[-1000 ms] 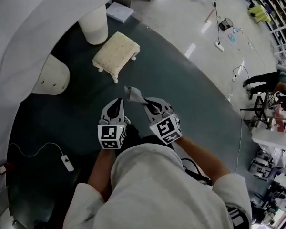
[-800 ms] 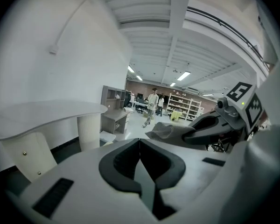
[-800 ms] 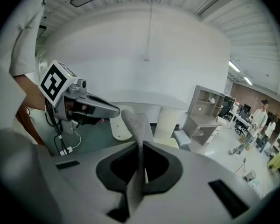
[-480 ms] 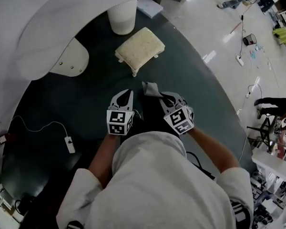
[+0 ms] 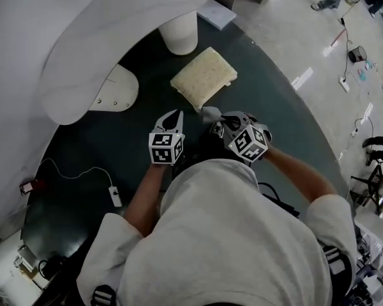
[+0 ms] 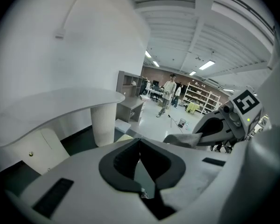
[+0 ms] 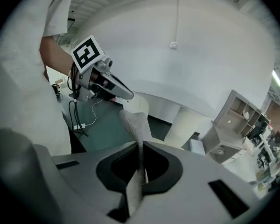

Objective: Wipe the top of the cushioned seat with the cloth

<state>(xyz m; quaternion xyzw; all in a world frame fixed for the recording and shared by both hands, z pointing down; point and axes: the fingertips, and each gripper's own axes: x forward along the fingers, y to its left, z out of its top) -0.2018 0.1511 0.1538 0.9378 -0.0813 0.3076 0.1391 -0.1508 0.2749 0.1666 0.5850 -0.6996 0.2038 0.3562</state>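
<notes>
Grey woven cloth (image 5: 210,113): only one corner shows past the right gripper (image 5: 218,125) in the head view; the rest is hidden. White curved counter (image 5: 83,37): cut by the top and left edges. Standing people (image 6: 170,93), far off in the left gripper view: too small to detail.

The left gripper (image 5: 177,115) is held with jaws pressed together, nothing between them; the right gripper (image 5: 214,125), just beside it, is clamped on the cloth (image 7: 132,119); both are angled forward and downward
</notes>
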